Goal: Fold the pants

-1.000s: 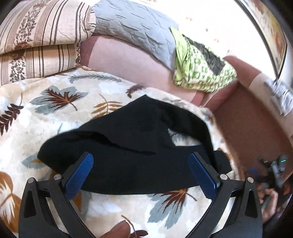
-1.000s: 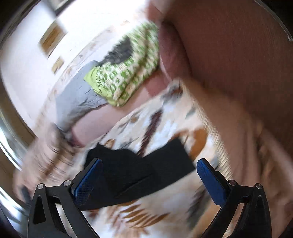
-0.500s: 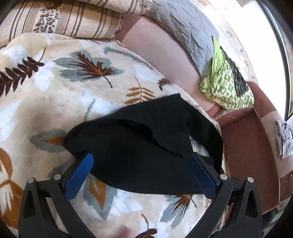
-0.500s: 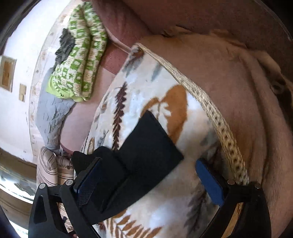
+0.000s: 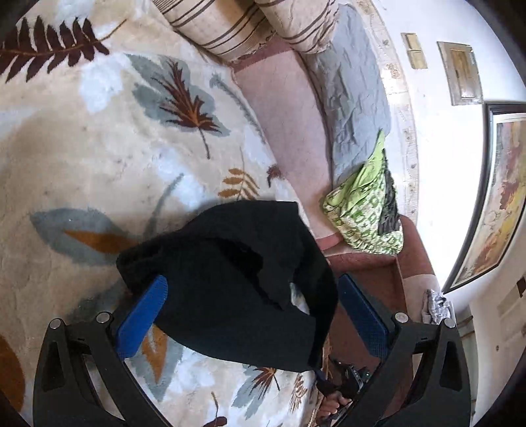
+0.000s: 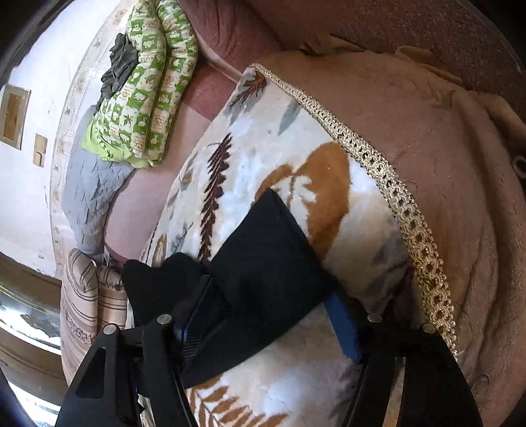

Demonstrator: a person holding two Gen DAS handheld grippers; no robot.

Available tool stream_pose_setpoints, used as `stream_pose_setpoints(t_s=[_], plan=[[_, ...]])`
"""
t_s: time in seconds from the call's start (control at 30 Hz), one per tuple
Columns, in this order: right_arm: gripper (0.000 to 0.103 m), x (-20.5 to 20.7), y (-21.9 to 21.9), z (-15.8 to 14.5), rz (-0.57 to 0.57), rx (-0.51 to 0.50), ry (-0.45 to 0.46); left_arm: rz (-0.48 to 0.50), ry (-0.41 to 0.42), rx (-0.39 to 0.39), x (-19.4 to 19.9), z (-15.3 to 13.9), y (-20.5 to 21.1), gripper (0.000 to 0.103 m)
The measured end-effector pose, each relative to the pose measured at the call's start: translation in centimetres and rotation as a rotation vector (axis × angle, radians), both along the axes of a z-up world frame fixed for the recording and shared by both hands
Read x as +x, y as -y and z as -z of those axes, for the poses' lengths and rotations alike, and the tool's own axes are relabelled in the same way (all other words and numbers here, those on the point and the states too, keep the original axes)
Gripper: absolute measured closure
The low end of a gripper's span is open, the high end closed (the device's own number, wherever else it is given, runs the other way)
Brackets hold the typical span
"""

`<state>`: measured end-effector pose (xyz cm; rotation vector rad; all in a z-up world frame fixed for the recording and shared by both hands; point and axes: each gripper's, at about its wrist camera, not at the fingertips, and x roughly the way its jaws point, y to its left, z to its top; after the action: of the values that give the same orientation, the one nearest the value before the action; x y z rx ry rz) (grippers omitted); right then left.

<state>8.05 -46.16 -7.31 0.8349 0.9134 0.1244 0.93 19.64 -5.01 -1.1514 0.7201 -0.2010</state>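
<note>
Black pants (image 5: pixel 230 262) lie crumpled on a leaf-patterned blanket (image 5: pixel 98 147). My left gripper (image 5: pixel 253 280) is open wide, low over the bunched upper part, its blue pads (image 5: pixel 141 318) on either side of the cloth. In the right wrist view one flat pant leg (image 6: pixel 263 249) stretches across the blanket (image 6: pixel 263 147). My right gripper (image 6: pixel 269 289) straddles that leg near its end. Its jaws are closing with the cloth between them, and the blue pad (image 6: pixel 343 328) sits at the leg's edge.
Striped pillows (image 5: pixel 236 29), a grey quilted cushion (image 5: pixel 351 98) and a green patterned bundle (image 5: pixel 365 213) rest on the pink sofa (image 5: pixel 279 115). The blanket's gold braided edge (image 6: pixel 394 197) runs just right of the leg. A hand (image 5: pixel 332 404) shows at the bottom.
Both grippers came down closer to the pants. The left wrist view rolled. The right jaws narrowed from wide apart to close around the leg's end.
</note>
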Motion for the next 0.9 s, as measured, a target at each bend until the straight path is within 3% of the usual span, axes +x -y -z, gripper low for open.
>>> stream_pose_setpoints(t_s=[0.2,0.33,0.63,0.73,0.9], plan=[[0.059,-0.2,-0.3,0.3,-0.008,-0.033,-0.018,-0.028,0.07,-0.136,-0.9,0.9,-2.0,0.0],[0.058,-0.5,0.2,0.9,0.017,0.021,-0.026,-0.027,0.068,-0.181,-0.6,1.7,-2.9,0.0],[0.051,-0.6,0.2,1.2,0.018,0.06,-0.011,-0.133,-0.008,-0.016,-2.4,0.6,-3.5,0.0],[0.049,-0.5,-0.3,1.0,0.018,0.038,-0.004,-0.116,-0.063,-0.009,-1.1,1.9,-3.5,0.0],[0.049,-0.6,-0.4,1.0,0.011,0.024,0.005,0.021,-0.058,0.103,1.3,1.6,-1.7,0.0]])
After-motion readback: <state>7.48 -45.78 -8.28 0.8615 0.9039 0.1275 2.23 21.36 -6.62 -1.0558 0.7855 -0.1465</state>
